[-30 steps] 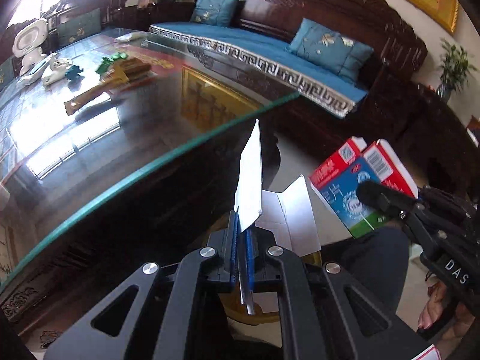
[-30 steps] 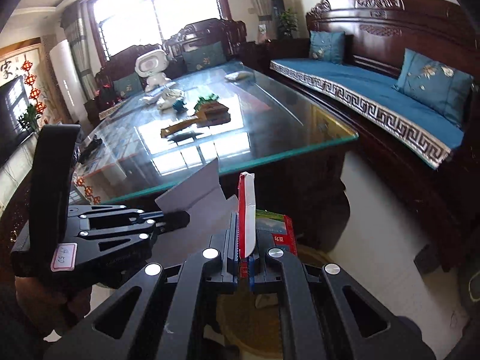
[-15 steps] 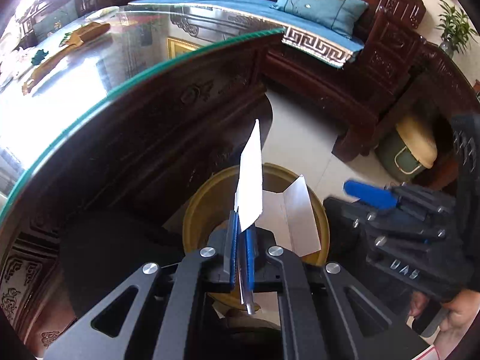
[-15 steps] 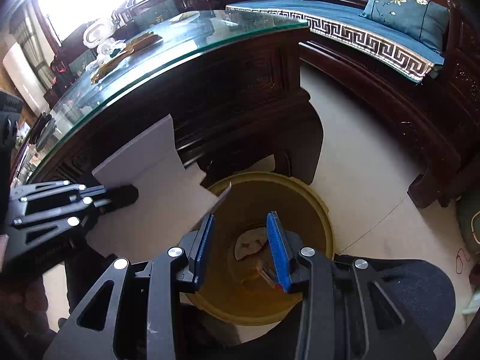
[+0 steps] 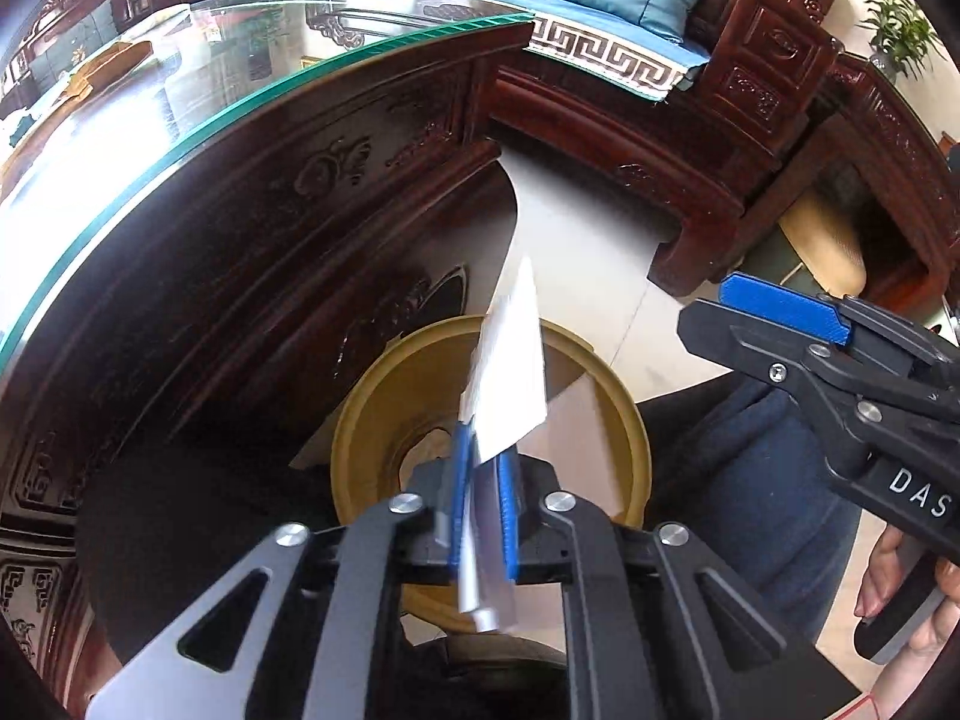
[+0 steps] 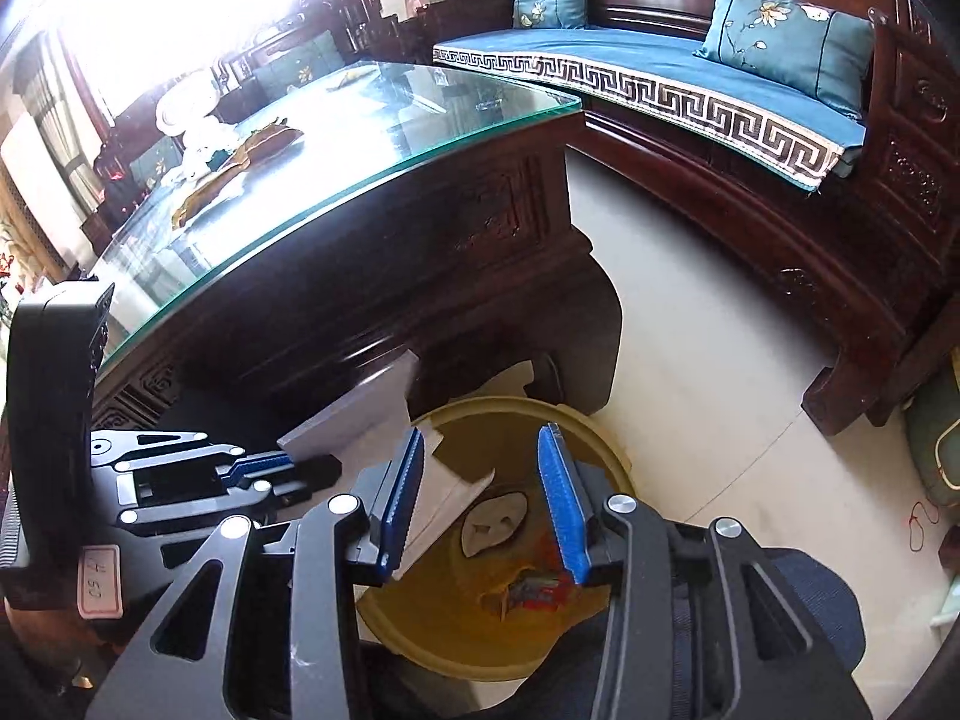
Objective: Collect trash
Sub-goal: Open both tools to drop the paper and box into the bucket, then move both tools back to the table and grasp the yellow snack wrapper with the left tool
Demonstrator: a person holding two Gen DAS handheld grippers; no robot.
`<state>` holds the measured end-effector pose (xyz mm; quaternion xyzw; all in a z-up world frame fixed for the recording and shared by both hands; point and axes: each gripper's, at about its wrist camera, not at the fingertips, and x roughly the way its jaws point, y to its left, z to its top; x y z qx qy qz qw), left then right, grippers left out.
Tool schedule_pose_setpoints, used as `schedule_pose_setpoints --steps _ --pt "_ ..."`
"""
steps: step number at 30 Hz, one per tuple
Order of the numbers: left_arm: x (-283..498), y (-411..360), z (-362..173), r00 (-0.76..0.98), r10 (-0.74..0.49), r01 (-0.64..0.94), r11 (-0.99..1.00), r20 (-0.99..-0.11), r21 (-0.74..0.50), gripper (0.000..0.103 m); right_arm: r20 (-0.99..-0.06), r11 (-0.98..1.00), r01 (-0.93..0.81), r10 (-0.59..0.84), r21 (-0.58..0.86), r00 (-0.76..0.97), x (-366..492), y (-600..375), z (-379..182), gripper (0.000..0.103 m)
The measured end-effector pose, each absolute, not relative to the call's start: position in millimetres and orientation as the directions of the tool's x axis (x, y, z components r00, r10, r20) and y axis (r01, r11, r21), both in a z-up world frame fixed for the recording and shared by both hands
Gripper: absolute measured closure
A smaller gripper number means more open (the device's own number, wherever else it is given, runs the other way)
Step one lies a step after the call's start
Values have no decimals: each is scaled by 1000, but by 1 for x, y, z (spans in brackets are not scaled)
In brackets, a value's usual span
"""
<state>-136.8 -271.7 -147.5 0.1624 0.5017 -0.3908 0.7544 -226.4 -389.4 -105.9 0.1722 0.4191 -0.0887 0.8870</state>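
my left tongs (image 5: 483, 504) have just been easing apart, with the white card (image 5: 510, 384) between the pads, tilting over the yellow bin (image 6: 600, 450) on the floor beside the glass counter (image 6: 336, 138). my right tongs (image 6: 480, 498) have just been opening and stand apart, empty, above the bin.

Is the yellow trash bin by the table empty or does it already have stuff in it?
Not empty. The right wrist view looks straight down into the yellow bin: a pale scrap and red crumpled packaging lie on its bottom.
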Motion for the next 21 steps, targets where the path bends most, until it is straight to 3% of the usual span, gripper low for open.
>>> schedule_pose_setpoints --steps 9,13,21 --pt "-140 -277 -143 177 -451 770 617 -875 -162 84 -758 932 273 3 239 652 -222 -387 -98 61" --pt "-142 -277 -138 176 -470 773 609 -865 -174 69 -747 933 270 -2 238 664 -223 -387 -92 61" --pt "-135 -268 -118 235 -495 750 640 -836 -168 68 -718 950 227 -3 216 696 -223 -374 -72 61"
